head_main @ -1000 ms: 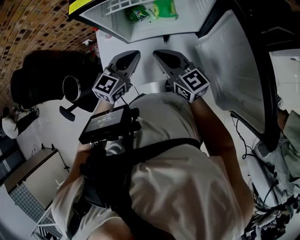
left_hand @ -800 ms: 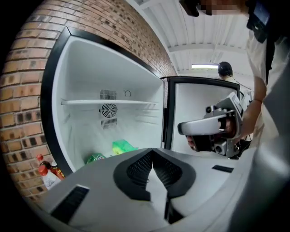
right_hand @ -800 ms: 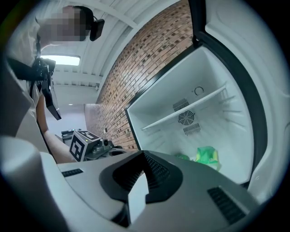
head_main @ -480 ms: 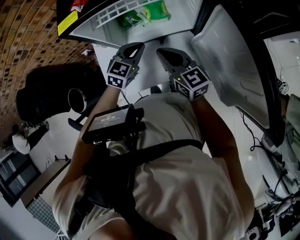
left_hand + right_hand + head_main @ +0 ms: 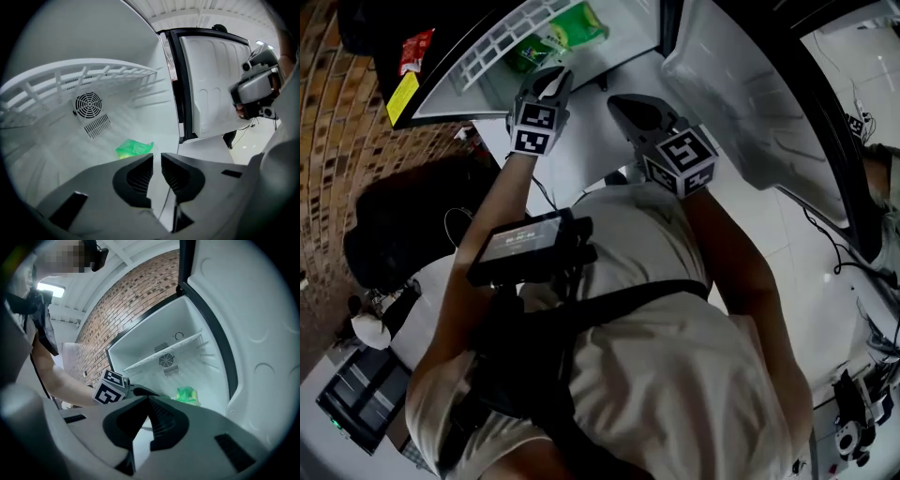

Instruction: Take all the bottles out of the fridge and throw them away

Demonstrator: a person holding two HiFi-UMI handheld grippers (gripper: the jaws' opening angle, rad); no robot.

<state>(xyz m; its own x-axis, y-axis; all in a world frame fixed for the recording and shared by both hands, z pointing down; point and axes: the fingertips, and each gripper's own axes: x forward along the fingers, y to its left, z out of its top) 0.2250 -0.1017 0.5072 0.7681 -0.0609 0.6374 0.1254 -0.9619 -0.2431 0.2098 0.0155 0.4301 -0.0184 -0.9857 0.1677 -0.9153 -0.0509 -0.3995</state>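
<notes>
A green bottle (image 5: 574, 25) lies on its side on the floor of the open fridge (image 5: 609, 58); it shows too as the green bottle (image 5: 133, 147) and the green bottle (image 5: 187, 394). A darker green bit (image 5: 528, 53) lies beside it. My left gripper (image 5: 551, 79) reaches into the fridge mouth, just short of the bottle. Its jaws are opening, a narrow gap shows at the left gripper (image 5: 157, 157), and nothing is between them. My right gripper (image 5: 623, 101) hangs back outside the fridge, beside the left one. In its own view the right gripper (image 5: 149, 400) is shut and empty.
A white wire shelf (image 5: 84, 75) spans the fridge above the bottle, with a fan vent (image 5: 88, 102) on the back wall. The open door (image 5: 750, 103) stands at the right. A brick wall (image 5: 337, 122) and a black chair (image 5: 403, 216) are at the left; cables (image 5: 834, 253) lie on the floor.
My left gripper has moved forward from beside the right one into the fridge mouth, close to the green bottle. The right gripper has hardly moved.
</notes>
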